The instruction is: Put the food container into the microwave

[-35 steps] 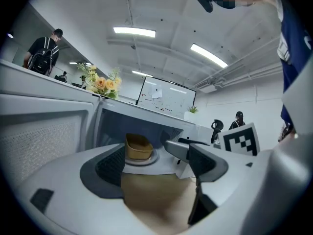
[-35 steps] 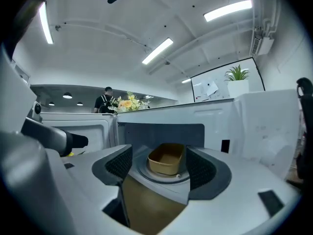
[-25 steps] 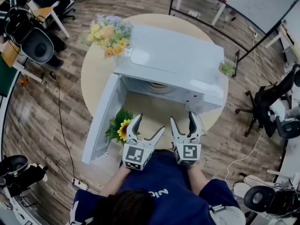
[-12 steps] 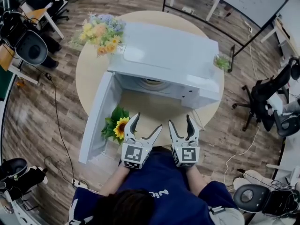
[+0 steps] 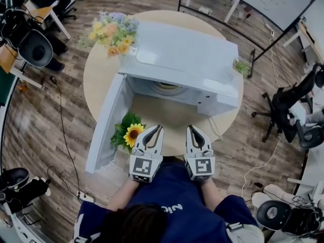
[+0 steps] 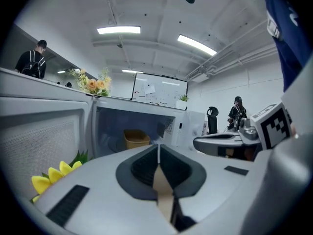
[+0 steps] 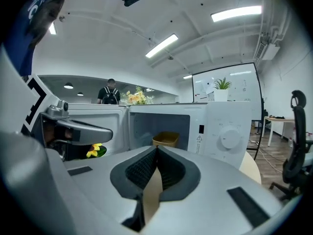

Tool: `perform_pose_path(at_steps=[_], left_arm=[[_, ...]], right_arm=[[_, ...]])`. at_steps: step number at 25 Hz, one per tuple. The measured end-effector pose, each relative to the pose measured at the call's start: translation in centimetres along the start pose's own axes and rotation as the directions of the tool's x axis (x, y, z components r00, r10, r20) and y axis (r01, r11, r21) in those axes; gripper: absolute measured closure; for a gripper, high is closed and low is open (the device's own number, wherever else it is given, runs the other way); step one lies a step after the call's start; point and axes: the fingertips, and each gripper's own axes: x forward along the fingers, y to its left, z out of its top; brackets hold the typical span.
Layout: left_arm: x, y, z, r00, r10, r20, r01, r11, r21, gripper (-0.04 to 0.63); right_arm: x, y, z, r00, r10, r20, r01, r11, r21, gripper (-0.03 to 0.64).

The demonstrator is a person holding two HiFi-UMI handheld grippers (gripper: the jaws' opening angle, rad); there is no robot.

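A white microwave (image 5: 187, 59) stands on the round table (image 5: 98, 75) with its door (image 5: 104, 130) swung open to the left. Inside its cavity sits a tan food container (image 7: 166, 139), also visible as the tan container (image 6: 136, 138) in the left gripper view and as a pale rim (image 5: 166, 87) from above. My left gripper (image 5: 154, 129) and right gripper (image 5: 195, 132) hover side by side at the table's near edge, in front of the opening. Both are shut with nothing between their jaws.
A sunflower bunch (image 5: 129, 134) lies beside the open door near my left gripper. A bouquet (image 5: 111, 32) stands at the table's far left and a small green plant (image 5: 242, 66) at the right. Office chairs (image 5: 293, 110) and a whiteboard stand around. People are in the background.
Both grippers have gone from open to shut. They stay at the table's near edge.
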Motion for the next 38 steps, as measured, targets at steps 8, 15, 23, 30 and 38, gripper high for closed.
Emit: perform_pose_path(at_steps=[8, 15, 23, 30, 38], left_arm=[[-0.2, -1.7, -0.6, 0.998, -0.064, -0.028, 0.065, 0.997, 0.05, 0.594], [0.2, -0.5, 0.6, 0.999, -0.033, -0.008, 0.033, 0.999, 0.009, 0.594], [0.6, -0.5, 0.3, 1.0, -0.027, -0.01, 0.027, 1.0, 0.007, 0.594], [0.8, -0.1, 0.6, 1.0, -0.007, -0.002, 0.007, 1.0, 0.018, 0.594], [0.9, 0.0, -0.2, 1.0, -0.01, -0.024, 0.01, 1.0, 0.0, 0.593]], right_arm=[[-0.1, 0.4, 0.1, 0.999, 0.009, -0.032, -0.01, 1.0, -0.014, 0.607], [-0.2, -0.2, 1.3, 0.999, -0.021, -0.04, 0.02, 0.999, -0.034, 0.607], [0.0, 0.0, 1.3, 1.0, 0.004, -0.004, -0.004, 0.999, -0.054, 0.609], [0.2, -0.5, 1.0, 1.0, 0.001, -0.002, -0.001, 0.998, -0.061, 0.609], [-0.1, -0.3, 0.2, 0.998, 0.012, -0.057, -0.016, 0.998, -0.065, 0.609]])
